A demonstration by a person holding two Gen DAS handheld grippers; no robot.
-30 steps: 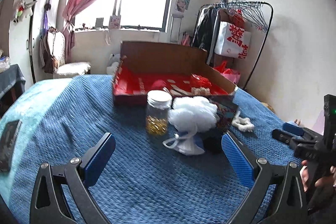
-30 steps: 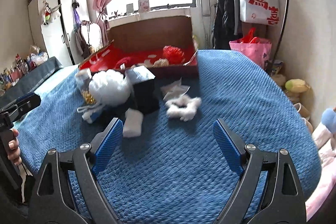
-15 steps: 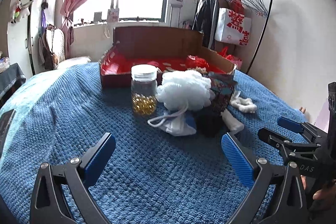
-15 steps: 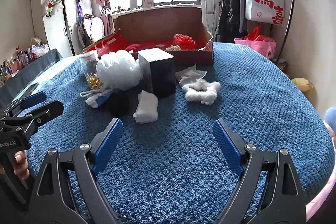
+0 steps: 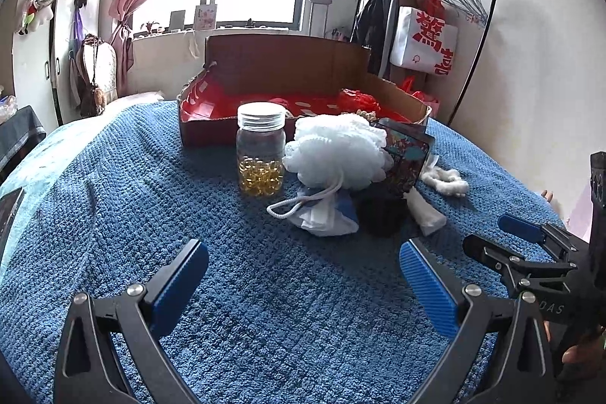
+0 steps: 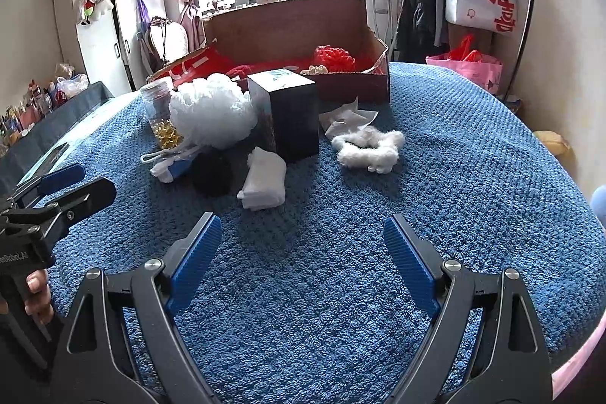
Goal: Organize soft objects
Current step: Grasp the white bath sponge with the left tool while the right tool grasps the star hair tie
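Observation:
A heap of soft things lies mid-bed: a white mesh bath puff (image 5: 337, 150) (image 6: 212, 116), a black fuzzy ball (image 6: 212, 173) (image 5: 382, 214), a folded white cloth (image 6: 263, 180) (image 5: 426, 212), a white fluffy scrunchie (image 6: 369, 146) (image 5: 445, 178) and a blue-white cloth (image 5: 325, 214). A dark box (image 6: 289, 116) and a jar of yellow beads (image 5: 261, 154) stand among them. My left gripper (image 5: 303, 271) hangs open, empty, short of the heap. The right gripper (image 6: 303, 245) is open and empty too, near the folded cloth.
An open cardboard box with a red lining (image 5: 303, 93) (image 6: 295, 36) sits behind the heap and holds red soft items. A blue knit blanket (image 6: 454, 158) covers the bed. A clothes rack (image 5: 435, 25) stands at the right wall, a white wardrobe (image 6: 102, 36) at the left.
Both grippers have sunk lower and come nearer to the heap, which now looks larger in both views. Jaws stayed open; nothing on the bed moved.

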